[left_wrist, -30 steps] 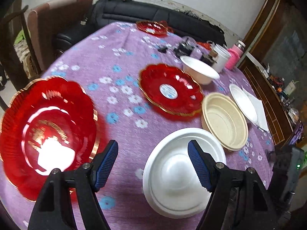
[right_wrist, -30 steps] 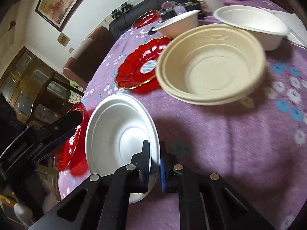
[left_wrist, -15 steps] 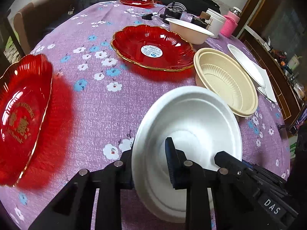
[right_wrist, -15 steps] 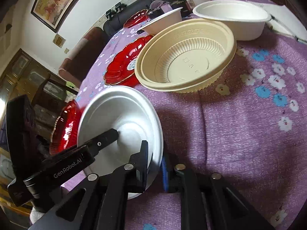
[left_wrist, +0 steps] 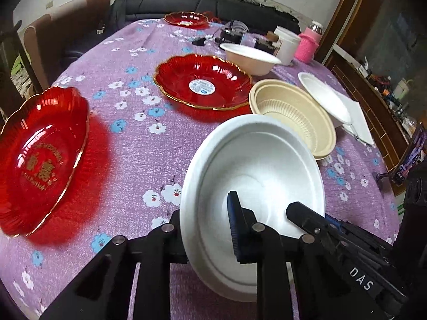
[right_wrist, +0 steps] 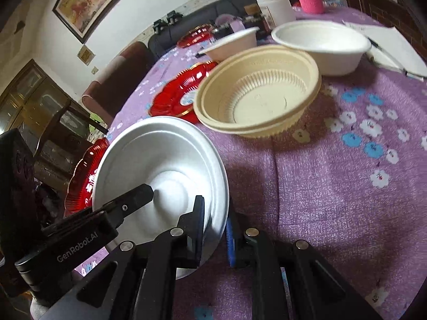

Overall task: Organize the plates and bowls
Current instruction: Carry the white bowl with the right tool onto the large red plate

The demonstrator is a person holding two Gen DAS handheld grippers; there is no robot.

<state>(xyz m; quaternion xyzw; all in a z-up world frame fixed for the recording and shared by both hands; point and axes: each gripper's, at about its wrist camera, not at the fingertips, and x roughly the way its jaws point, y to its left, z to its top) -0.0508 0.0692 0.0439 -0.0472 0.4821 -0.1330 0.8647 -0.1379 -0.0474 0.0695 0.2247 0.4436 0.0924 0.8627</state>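
Left-wrist view: left gripper (left_wrist: 208, 229) clamps the near rim of the tilted white bowl (left_wrist: 256, 165) above the purple tablecloth (left_wrist: 133, 144). Right-wrist view: right gripper (right_wrist: 214, 226) pinches the same bowl's right rim; beige bowl (right_wrist: 259, 93) sits beyond.
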